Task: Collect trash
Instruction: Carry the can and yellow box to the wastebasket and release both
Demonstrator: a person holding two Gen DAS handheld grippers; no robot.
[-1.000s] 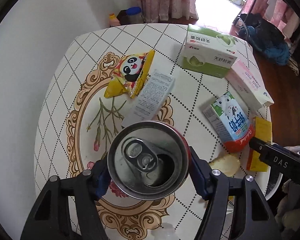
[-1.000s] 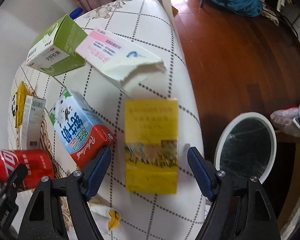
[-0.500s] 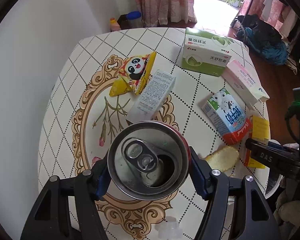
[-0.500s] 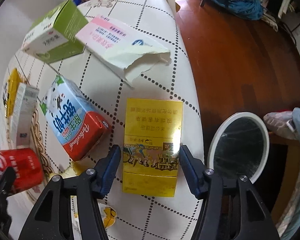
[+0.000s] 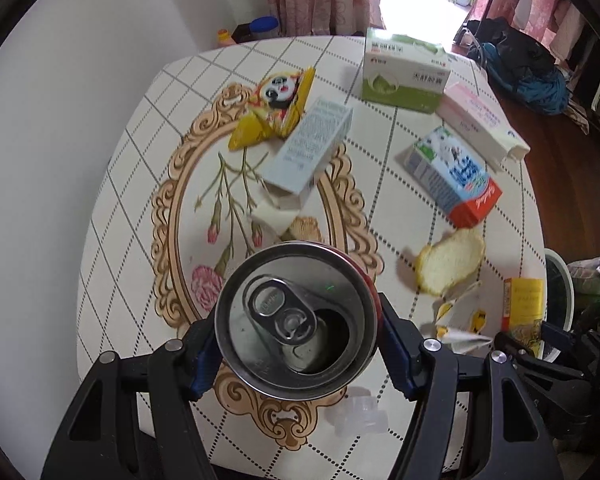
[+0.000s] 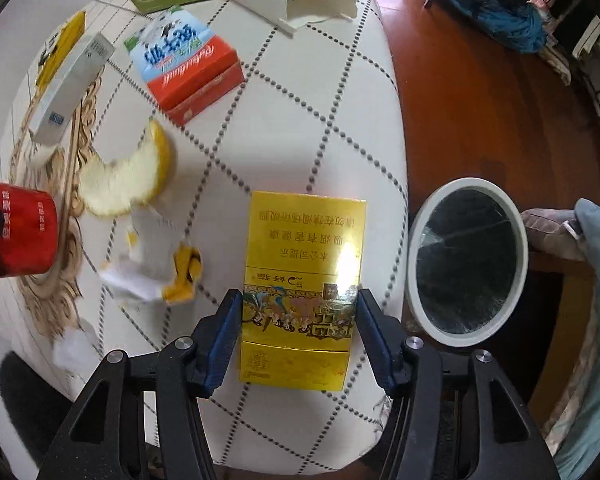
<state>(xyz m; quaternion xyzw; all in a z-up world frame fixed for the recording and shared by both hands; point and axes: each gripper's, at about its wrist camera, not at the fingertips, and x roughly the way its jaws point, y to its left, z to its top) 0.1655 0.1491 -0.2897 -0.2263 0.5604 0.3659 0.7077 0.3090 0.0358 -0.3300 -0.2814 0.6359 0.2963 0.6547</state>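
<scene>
Two-handed trash pickup at the counter (image 6: 340, 80), seen from both wrists. My left tool (image 5: 298, 344) is clamped on the soda can (image 5: 296, 320), one pad on each side of its wall just under the rim; the can stands upright with its tab opening showing, lifted above the counter's near edge. I judge it empty, so light, but its thin wall is smooth and will dent under a hard squeeze; the stiffer band near the rim is the sensible place to hold. My right tool (image 6: 298, 332) points down at the yellow carton (image 6: 302, 288), which lies flat near the counter's right edge, beside the round white-rimmed bin (image 6: 466, 258) that stands on the floor off that edge. The jaws stand about halfway apart, and both blue pads (image 6: 226, 332) lie against the carton's long sides at its lower half; I read this as a grip, though whether the carton has left the surface cannot be told. The carton looks like glossy thin card: light, fairly stiff across its width, slippery on its faces, best held by the narrow side edges. Other litter remains: a milk carton (image 6: 184, 60), a peel (image 6: 128, 180), crumpled paper (image 6: 152, 272) and several boxes toward the far edge.
</scene>
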